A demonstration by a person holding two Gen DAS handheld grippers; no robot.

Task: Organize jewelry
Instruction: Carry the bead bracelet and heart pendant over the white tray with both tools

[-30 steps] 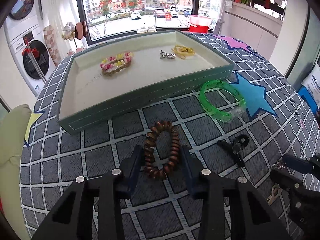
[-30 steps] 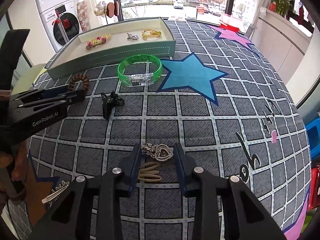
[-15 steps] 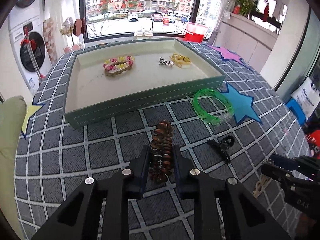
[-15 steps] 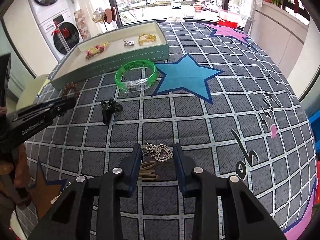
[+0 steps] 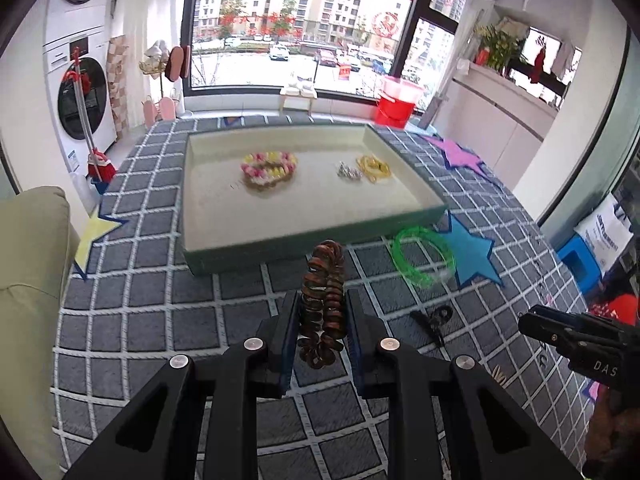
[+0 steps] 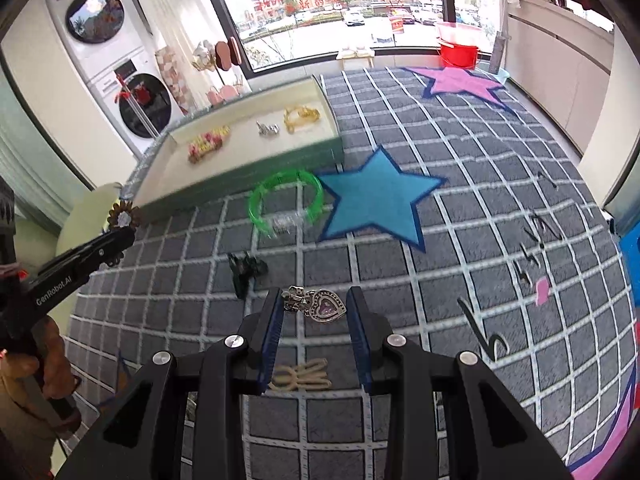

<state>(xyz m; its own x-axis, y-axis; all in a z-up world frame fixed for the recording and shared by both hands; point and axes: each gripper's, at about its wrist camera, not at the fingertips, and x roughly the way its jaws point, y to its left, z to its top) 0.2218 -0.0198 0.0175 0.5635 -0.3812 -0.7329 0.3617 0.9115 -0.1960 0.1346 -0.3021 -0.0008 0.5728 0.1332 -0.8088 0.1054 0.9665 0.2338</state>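
My left gripper [image 5: 322, 308] is shut on a brown spiral hair tie [image 5: 324, 292] and holds it above the rug, in front of the green tray [image 5: 320, 236]. The hair tie [image 6: 123, 216] shows in the right wrist view too, near the tray's corner. My right gripper [image 6: 315, 308] is shut on a silver heart pendant [image 6: 326, 306] and holds it above the rug. The tray [image 6: 248, 172] holds a pink and yellow bead bracelet [image 5: 269, 168], a silver piece [image 5: 349, 171] and a gold piece [image 5: 374, 166].
A green bangle [image 6: 285, 200] lies beside a blue star on the grey checked rug. A black clip [image 6: 245, 270] lies left of my right gripper. A beige hair clip [image 6: 298, 376] lies under it. A cushion [image 5: 28, 280] is at the left.
My left gripper closed on the brown hair tie and lifted it off the rug toward the tray. My right gripper lifted with the heart pendant, away from the beige clip.
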